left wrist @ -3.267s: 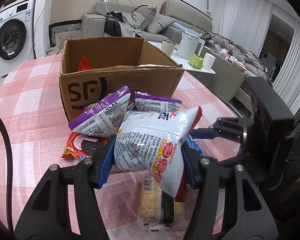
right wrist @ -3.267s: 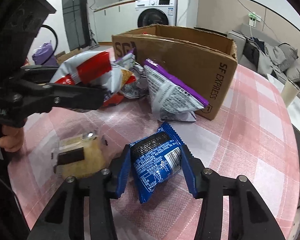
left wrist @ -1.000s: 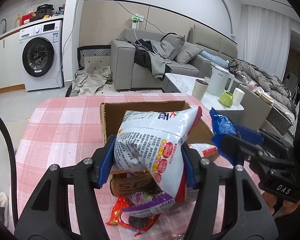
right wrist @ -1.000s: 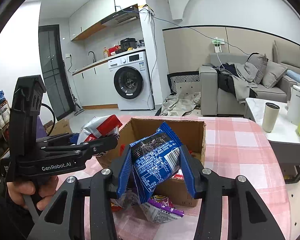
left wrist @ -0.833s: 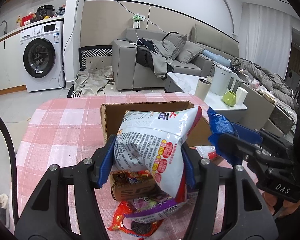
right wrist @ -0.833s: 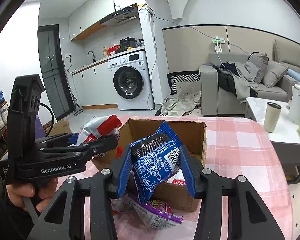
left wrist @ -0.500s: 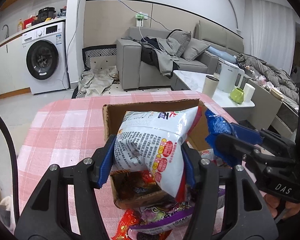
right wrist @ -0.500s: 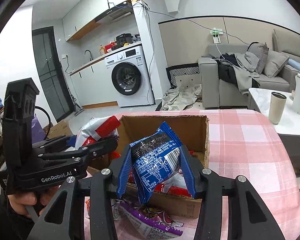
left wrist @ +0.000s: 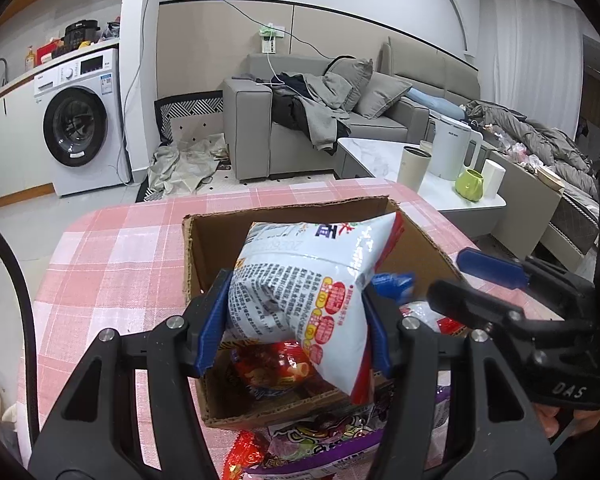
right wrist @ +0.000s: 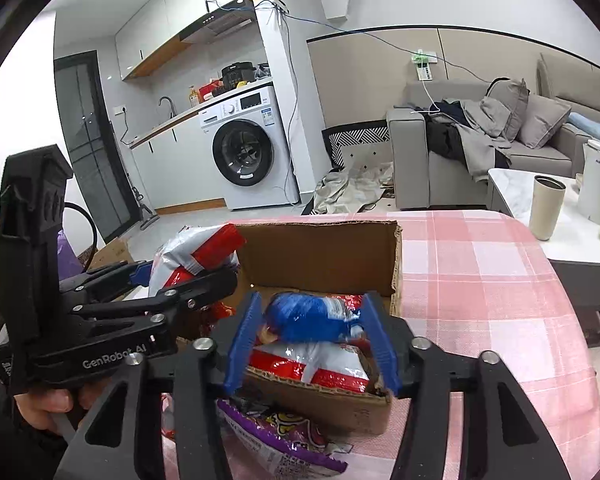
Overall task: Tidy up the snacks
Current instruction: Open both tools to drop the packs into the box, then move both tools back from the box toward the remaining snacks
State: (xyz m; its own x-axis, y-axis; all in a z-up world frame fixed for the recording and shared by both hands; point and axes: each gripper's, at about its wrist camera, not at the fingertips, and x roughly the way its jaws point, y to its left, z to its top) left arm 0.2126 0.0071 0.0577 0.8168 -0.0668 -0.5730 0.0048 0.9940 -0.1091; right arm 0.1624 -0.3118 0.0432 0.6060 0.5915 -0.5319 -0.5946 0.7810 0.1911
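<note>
My left gripper (left wrist: 294, 322) is shut on a white and red snack bag (left wrist: 300, 284) and holds it over the open cardboard box (left wrist: 188, 256). It also shows in the right wrist view (right wrist: 188, 272). My right gripper (right wrist: 312, 344) is open above the box (right wrist: 320, 256). The blue snack packet (right wrist: 308, 318) lies loose inside, between the fingers, on a red and white bag (right wrist: 308, 364). Its blue tip shows in the left wrist view (left wrist: 392, 282). A red snack pack (left wrist: 272, 364) lies in the box under the left gripper.
A purple snack bag (right wrist: 276, 436) and a red packet (left wrist: 240, 454) lie on the pink checked tablecloth (right wrist: 480, 280) in front of the box. A side table with a cup (right wrist: 546, 208), a kettle and a green mug stands to the right.
Both grippers moved forward over the box. My right gripper opened and the blue packet dropped into the box. The left gripper still holds the white and red bag.
</note>
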